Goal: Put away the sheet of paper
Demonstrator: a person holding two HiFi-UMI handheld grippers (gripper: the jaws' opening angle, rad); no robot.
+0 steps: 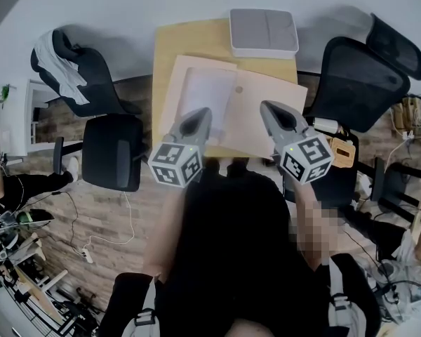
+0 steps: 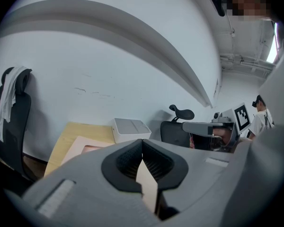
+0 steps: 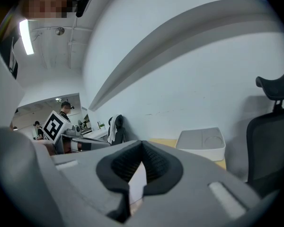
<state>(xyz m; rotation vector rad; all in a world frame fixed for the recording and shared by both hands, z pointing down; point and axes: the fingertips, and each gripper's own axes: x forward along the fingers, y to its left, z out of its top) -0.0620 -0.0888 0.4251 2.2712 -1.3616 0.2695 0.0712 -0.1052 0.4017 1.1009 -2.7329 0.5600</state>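
Observation:
A white sheet of paper (image 1: pixel 207 90) lies on the left half of an open beige folder (image 1: pixel 263 111) on the wooden table (image 1: pixel 172 41). My left gripper (image 1: pixel 200 114) hovers over the near edge of the folder, just below the sheet. Its jaws meet at the tips with nothing held. My right gripper (image 1: pixel 270 107) hangs over the folder's right half, jaws shut and empty. In the left gripper view the left gripper (image 2: pixel 142 143) points over the folder (image 2: pixel 80 145). The right gripper (image 3: pixel 142 143) points toward the far wall in its own view.
A grey-white box (image 1: pixel 263 32) stands at the table's far end against the wall. A black chair with a white garment (image 1: pixel 70 69) and a second seat (image 1: pixel 112 149) stand left of the table. Another black chair (image 1: pixel 354 76) is at the right.

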